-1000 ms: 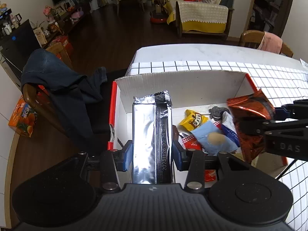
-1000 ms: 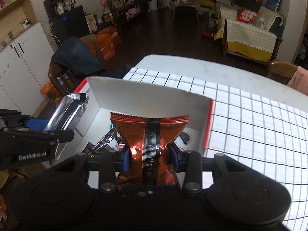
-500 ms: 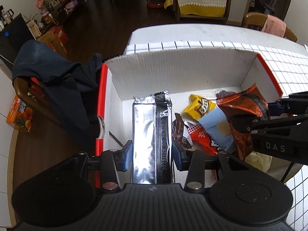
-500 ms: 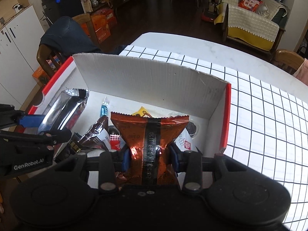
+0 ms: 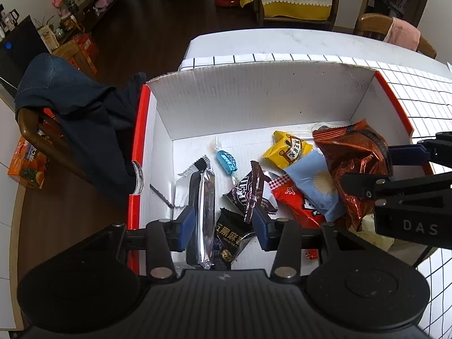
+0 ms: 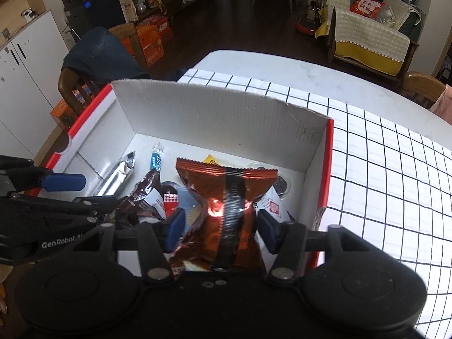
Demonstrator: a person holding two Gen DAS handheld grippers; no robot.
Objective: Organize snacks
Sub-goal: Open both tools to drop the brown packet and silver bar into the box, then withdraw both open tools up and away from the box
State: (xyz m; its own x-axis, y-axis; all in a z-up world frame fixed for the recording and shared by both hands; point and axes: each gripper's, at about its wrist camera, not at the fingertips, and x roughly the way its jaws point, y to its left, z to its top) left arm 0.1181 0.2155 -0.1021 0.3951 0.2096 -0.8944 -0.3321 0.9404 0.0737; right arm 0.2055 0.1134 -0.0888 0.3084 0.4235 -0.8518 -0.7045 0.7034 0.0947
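Left wrist view: left tongs [image 5: 223, 223] spread wide, blue pads clear of the silver foil bar [image 5: 204, 212], which lies on edge in the white cardboard box [image 5: 254, 104] near its left wall, partly between the pads but not pinched. Released, by the look of it.

Right wrist view: right tongs [image 6: 220, 227] also spread, pads standing off both sides of the orange-brown crinkled snack bag [image 6: 226, 197]. Bag sags on the pile at the box's right side, no pinch visible. Cannot tell if it touches either pad.

Other loose snacks in box: blue twist candy [image 5: 226, 162], yellow packet [image 5: 288, 149], light blue packet [image 5: 319, 183], red packet [image 5: 293, 200], 2 dark chocolate wrappers [image 5: 248, 195]. Box sits on the grid-cloth surface [image 6: 395, 169].

Step judged: drop-off of both items, nearly complete. To do it well, lift both tongs straight up and out, keeping them spread so the pads don't snag foil or drag the bag. Watch the silver bar, it may tip flat. Keep the 2 tongs apart on exit, as they're close together over the box.
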